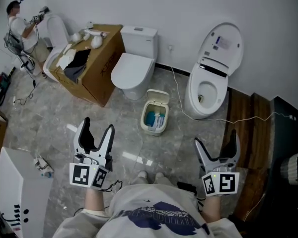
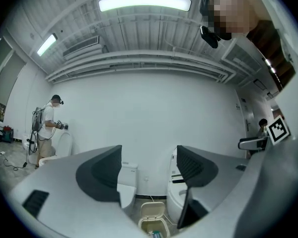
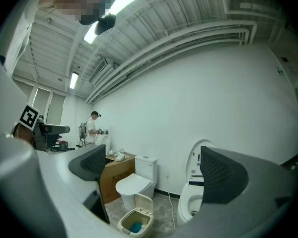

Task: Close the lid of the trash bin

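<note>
— Your left tool (image 1: pixel 98 124) is spread wide, with nothing between its jaws. Your right tool (image 1: pixel 216 138) is the same: jaws far apart and empty. You hold both level in front of your chest, markers towards you.

— And the bin, where is it from there?

— The trash bin (image 1: pixel 145 119) stands on the grey floor (image 1: pixel 54 118) ahead of you, between the lines of the two tools and well apart from both. Its lid (image 1: pixel 158 97) is up, tilted back towards the wall, and you can see something blue inside.

— What's around it?

— It sits between two toilets. The closed toilet (image 1: pixel 131 68) is just beside it on the left, and the open toilet (image 1: pixel 208 83), seat cover raised, is near it on the right. A white cable (image 1: pixel 181 98) runs across the floor between the bin and that open toilet. Left of the closed toilet stands a cardboard box (image 1: pixel 97 66) with its flaps open. Far off in the left corner another person (image 1: pixel 20 26) stands at the wall.
</note>
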The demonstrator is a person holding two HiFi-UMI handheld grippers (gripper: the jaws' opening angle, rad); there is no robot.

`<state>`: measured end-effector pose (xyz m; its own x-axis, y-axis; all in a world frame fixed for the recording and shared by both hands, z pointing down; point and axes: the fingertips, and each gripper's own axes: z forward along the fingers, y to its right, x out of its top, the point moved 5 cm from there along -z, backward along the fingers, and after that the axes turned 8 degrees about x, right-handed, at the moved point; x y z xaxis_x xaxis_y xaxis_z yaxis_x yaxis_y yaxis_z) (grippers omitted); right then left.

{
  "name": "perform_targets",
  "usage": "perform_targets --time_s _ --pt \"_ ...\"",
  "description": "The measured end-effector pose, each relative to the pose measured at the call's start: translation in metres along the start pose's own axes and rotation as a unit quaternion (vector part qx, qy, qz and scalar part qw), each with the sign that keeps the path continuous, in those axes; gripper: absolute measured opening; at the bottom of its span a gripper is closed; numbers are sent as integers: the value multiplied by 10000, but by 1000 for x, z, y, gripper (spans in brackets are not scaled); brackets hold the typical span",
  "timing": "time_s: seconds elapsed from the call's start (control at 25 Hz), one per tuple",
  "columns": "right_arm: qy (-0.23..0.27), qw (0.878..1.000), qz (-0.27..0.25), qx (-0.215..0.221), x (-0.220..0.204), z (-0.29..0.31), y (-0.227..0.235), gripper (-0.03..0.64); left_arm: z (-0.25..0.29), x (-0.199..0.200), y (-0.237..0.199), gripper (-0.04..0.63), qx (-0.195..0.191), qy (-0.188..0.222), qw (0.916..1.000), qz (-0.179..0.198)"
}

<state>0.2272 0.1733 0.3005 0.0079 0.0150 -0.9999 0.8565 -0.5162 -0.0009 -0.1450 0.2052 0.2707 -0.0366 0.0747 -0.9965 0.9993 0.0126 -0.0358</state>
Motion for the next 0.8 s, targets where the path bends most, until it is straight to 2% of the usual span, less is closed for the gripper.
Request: perform_targets --time_s 0.32,0.6,0.8 --pt "8 9999 122 40 -7 2 39 581 6 -1 26 325 161 4 9998 97" --pt "-3 9995 111 290 -14 40 30 581 14 -5 1 325 464 -59 9988 161" --pt "-81 9997 73 203 -21 79 20 580 58 -15 -20 325 208 -51 9997 75"
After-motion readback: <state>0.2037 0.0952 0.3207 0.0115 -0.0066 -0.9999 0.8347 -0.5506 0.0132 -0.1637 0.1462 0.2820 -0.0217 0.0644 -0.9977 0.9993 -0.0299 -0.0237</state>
